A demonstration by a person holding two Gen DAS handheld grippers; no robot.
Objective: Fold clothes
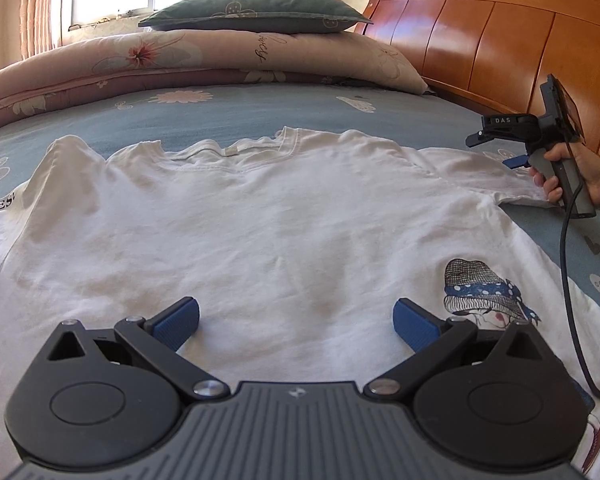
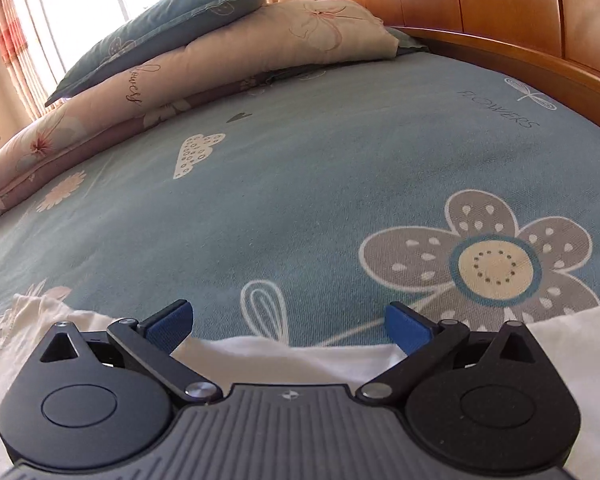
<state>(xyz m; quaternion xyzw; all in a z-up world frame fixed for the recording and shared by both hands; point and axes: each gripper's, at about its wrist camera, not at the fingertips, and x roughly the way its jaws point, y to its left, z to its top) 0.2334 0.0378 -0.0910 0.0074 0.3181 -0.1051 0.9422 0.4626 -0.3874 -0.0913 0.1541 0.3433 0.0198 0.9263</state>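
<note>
A white T-shirt (image 1: 268, 224) lies spread flat on the bed, collar away from me, with a printed figure in a dotted hat at its lower right. My left gripper (image 1: 296, 326) hovers open over the shirt's lower middle, nothing between its blue pads. The right gripper (image 1: 500, 148) appears in the left wrist view, held by a hand just above the shirt's right sleeve. In the right wrist view the right gripper (image 2: 288, 326) stands open, and the white shirt (image 2: 284, 360) has its sleeve edge just under the pads.
The blue flowered bedsheet (image 2: 320, 184) stretches beyond the shirt. A folded floral quilt (image 1: 204, 60) with a green pillow (image 1: 256, 12) on top lies at the far side. The wooden headboard (image 1: 500, 40) runs along the right. A black cable (image 1: 572, 300) hangs from the right gripper.
</note>
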